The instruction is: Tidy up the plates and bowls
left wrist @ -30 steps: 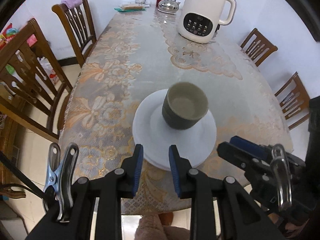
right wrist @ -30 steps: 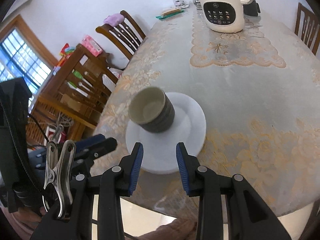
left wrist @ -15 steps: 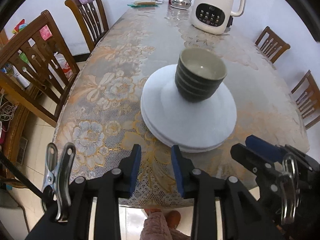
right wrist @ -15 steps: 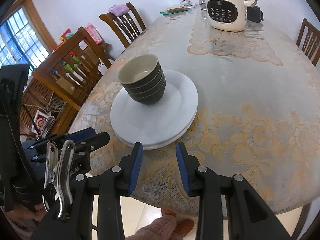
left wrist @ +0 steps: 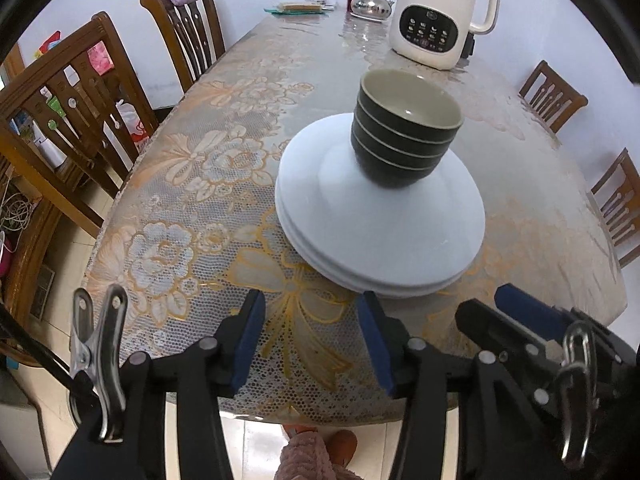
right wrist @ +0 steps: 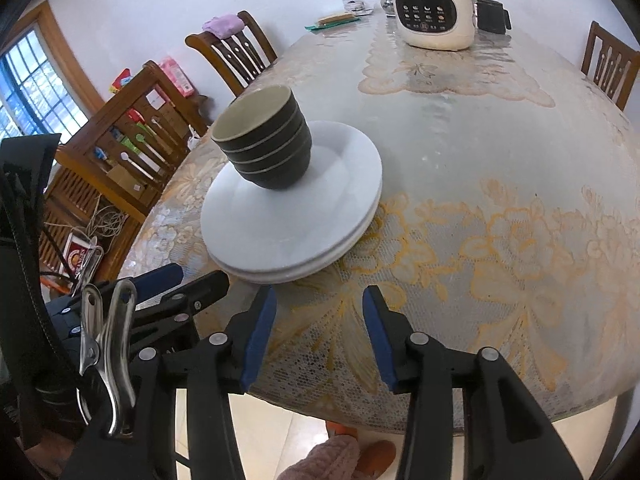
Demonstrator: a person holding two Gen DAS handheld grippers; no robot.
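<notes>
Grippers flank the near tabletop (left wrist: 192, 184) edge: left gripper (left wrist: 310, 340) and right gripper (right wrist: 318, 334) both empty, jaws just widening. Stacked bowls (left wrist: 404, 136) sit off-centre on the white plates (left wrist: 380, 232) ahead. Lifting the plates unevenly could tip the stack.

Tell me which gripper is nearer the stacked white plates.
Left, narrowly. The left gripper has one fingertip at the stacked white plates' rim; the right gripper sits just short, offset sideways.

Dark green bowls (left wrist: 404, 136) with cream insides, white plates (left wrist: 380, 232), orange-flowered lace tablecloth (left wrist: 192, 184).
</notes>
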